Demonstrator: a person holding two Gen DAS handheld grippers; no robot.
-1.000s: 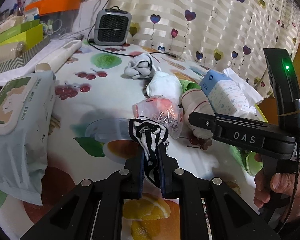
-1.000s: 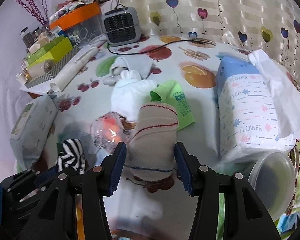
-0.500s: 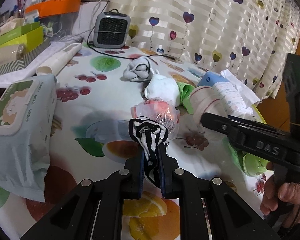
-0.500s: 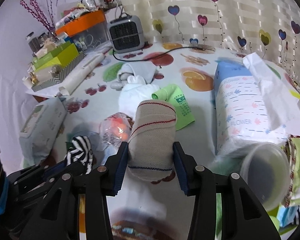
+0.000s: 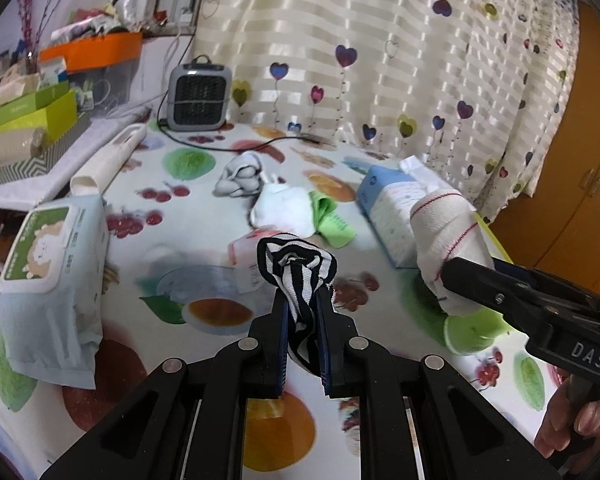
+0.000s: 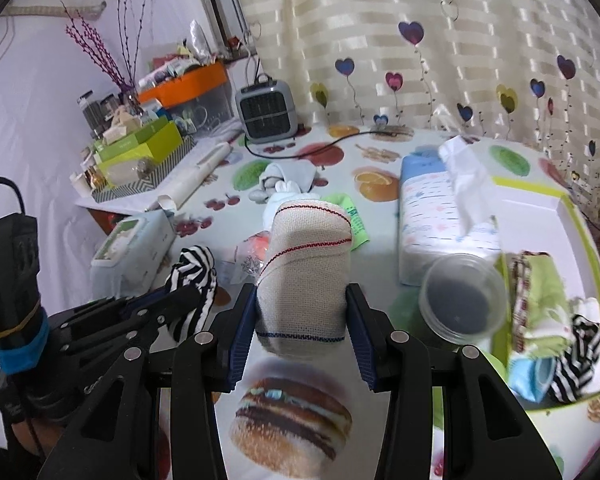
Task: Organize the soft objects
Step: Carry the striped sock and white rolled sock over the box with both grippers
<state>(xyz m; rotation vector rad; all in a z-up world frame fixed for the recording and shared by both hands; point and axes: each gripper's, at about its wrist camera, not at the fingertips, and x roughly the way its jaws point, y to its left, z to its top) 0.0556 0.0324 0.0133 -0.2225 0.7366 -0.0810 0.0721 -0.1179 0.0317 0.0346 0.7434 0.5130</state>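
Fruit-print tablecloth [image 6: 384, 160], heart-patterned curtain [image 6: 440, 20] behind; clutter along left edge. Left gripper [image 5: 302, 312] pinches striped sock [image 5: 298, 264]; right gripper [image 6: 302, 308] clamps beige rolled sock [image 6: 306, 264], both above the table. Green-rimmed box [image 6: 580, 216] at right edge.

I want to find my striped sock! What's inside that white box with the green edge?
In the box lie a striped sock, a green cloth, something blue. Whatever lies beneath them is covered.
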